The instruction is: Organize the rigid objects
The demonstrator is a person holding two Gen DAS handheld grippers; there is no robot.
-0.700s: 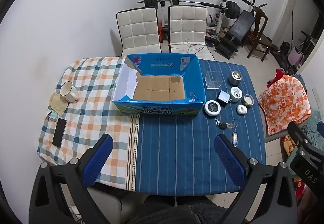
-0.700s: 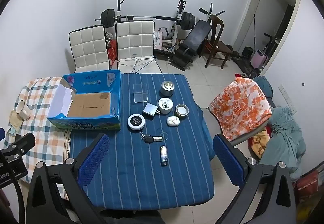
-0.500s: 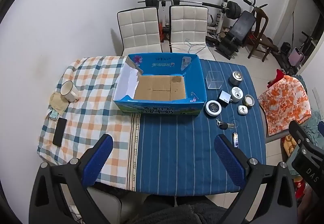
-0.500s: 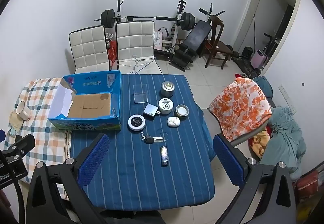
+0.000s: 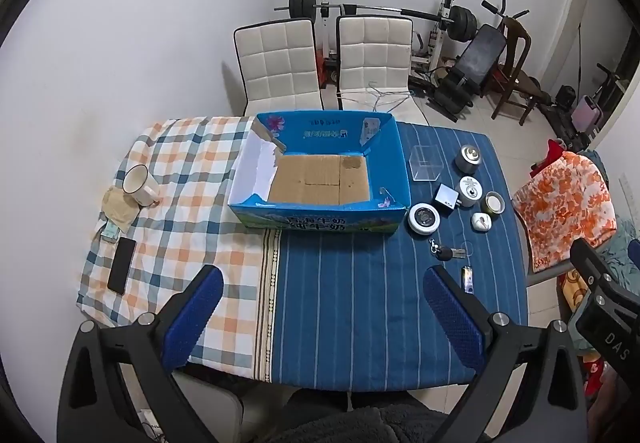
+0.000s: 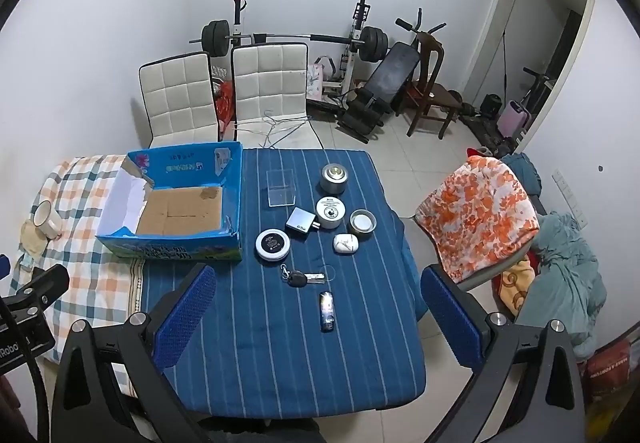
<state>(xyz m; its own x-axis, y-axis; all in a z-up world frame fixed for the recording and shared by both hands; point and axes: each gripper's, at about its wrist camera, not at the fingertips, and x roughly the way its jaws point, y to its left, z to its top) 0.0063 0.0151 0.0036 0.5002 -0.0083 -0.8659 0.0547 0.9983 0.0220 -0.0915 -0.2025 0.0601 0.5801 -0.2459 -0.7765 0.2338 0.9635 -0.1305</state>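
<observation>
Right of empty box [image 6: 172, 211]: small items [image 6: 304, 227] lay unsorted; none boxed. Left gripper [image 5: 320, 317], right gripper [image 6: 316, 313] gaped fully, held nothing.

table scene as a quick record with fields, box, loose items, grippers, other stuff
box: blue cardboard box open and empty, straddling the plaid and striped cloths
loose items: clear case, metal tin, white tin, grey cube, small dish, earbud case, round disc, keys, lighter, all on the blue cloth
left gripper: open, empty
right gripper: open, empty
other: mug and phone on the plaid cloth
</observation>
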